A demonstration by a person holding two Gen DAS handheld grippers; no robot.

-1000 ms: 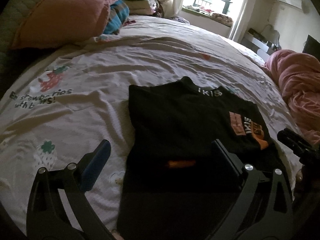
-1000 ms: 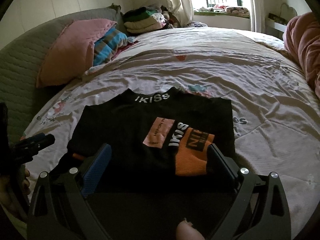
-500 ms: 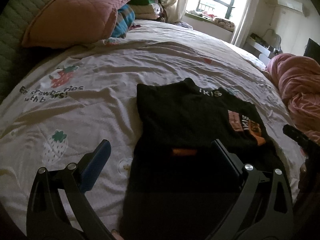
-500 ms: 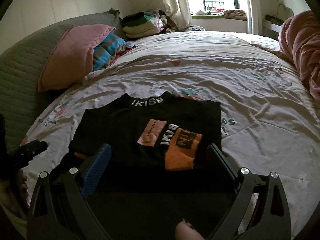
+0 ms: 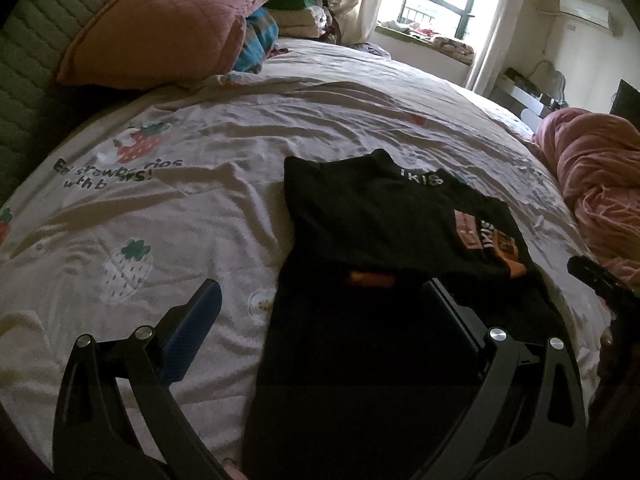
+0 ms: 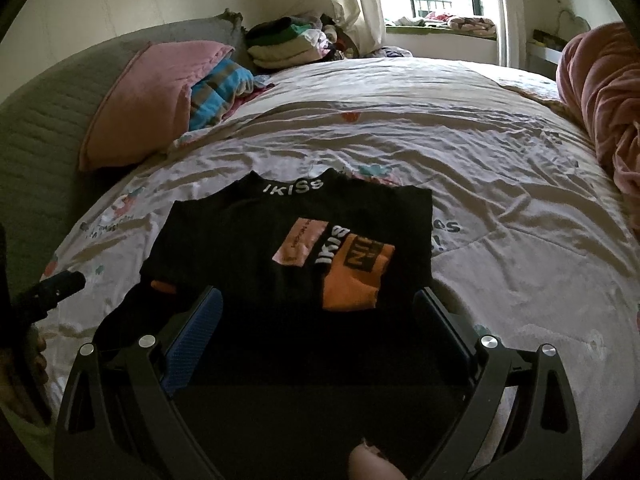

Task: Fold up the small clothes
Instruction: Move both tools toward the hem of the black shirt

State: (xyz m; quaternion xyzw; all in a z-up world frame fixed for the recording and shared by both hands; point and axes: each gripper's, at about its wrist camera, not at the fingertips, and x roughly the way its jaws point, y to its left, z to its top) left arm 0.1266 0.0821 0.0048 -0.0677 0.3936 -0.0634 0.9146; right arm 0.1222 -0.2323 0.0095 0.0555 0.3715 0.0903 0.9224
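The black top [image 6: 288,240] is laid flat on the bed [image 6: 500,184], sleeves folded in; the left gripper [image 5: 320,320] and right gripper [image 6: 316,320] are held wide apart above its hem, empty, seemingly poised for the next fold.

The black knit cloth top [image 6: 248,240] lying just ahead of the right gripper [image 6: 316,320] looks matt and soft, with flat printed orange and pink patches [image 6: 352,276] that seem smoother than the weave. Under it, the pale strawberry-print cotton bedsheet [image 5: 192,200] is thin and finely creased, with a faint sheen on the ridges. The left gripper [image 5: 320,308] is matt black plastic with bright metal screw heads; one of its fingers [image 5: 192,328] carries a blue, grainy rubbery pad. Far ahead, to the left, the quilted pink cloth pillow [image 5: 160,36] looks stitched and dull.
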